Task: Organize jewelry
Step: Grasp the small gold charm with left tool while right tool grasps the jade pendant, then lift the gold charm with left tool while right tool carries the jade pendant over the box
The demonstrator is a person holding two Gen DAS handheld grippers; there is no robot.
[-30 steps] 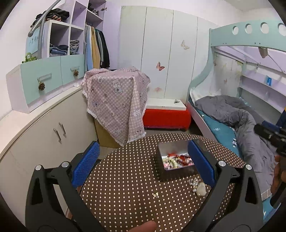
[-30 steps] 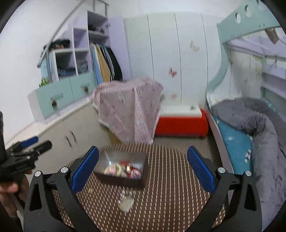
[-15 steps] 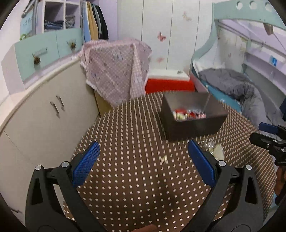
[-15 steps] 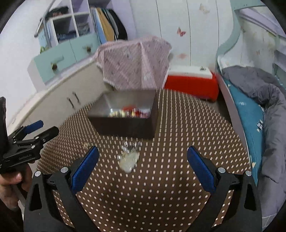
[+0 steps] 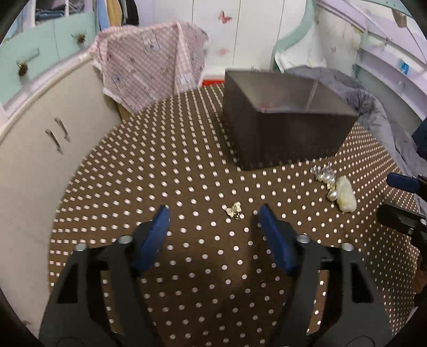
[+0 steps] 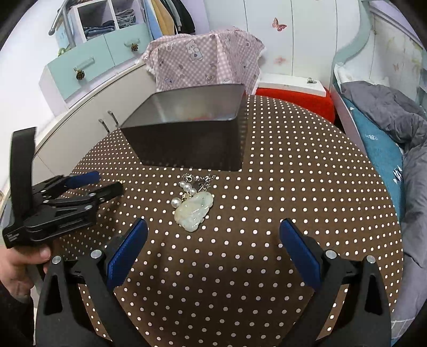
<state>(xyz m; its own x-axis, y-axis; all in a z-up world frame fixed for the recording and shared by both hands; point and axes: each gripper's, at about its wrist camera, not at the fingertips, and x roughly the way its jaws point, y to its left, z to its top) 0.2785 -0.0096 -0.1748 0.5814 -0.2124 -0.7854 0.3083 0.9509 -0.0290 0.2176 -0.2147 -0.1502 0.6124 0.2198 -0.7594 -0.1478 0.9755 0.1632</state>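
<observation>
Room: bedroom with white wardrobe doors bearing butterfly stickers (image 6: 279,23), mint drawers (image 6: 88,60) at far left, and a bed with a grey duvet (image 6: 384,106) along the right.
Surface: round table under a brown cloth with white dots (image 6: 293,186), seen in the left wrist view too (image 5: 160,173).
Gold charm: small gold butterfly-like piece (image 5: 233,210) lay on the cloth, near side of the table, just ahead of the left claw and a little right of its middle, touching neither finger.
Jade pendant: pale green carved stone (image 6: 194,210) lay flat near the table's middle, in front of the box and apart from it; in the left wrist view it sat at the right (image 5: 346,198).
Pearls and chain: white pearls (image 6: 186,186) and a silvery chain with clasp (image 6: 202,179) were bunched at the pendant's far end, touching it, between pendant and box.
Box: dark square open-topped box (image 6: 192,144) stood on the far half of the table; a trace of red showed low inside (image 5: 263,106), the rest of its contents hidden by the wall.
Left claw: left gripper (image 5: 214,213) hovered low over the cloth, blue pads set a moderate gap apart, nothing between them; from the right wrist view it appeared at left (image 6: 106,184), gripped by a hand (image 6: 18,267).
Right claw: right gripper (image 6: 213,227) spread wide and empty, the pendant just ahead of its left pad.
Beyond the table: pink checked cloth with bears (image 6: 208,61) draped over something behind the box, and a red bench with white top (image 6: 293,96) to its right.
</observation>
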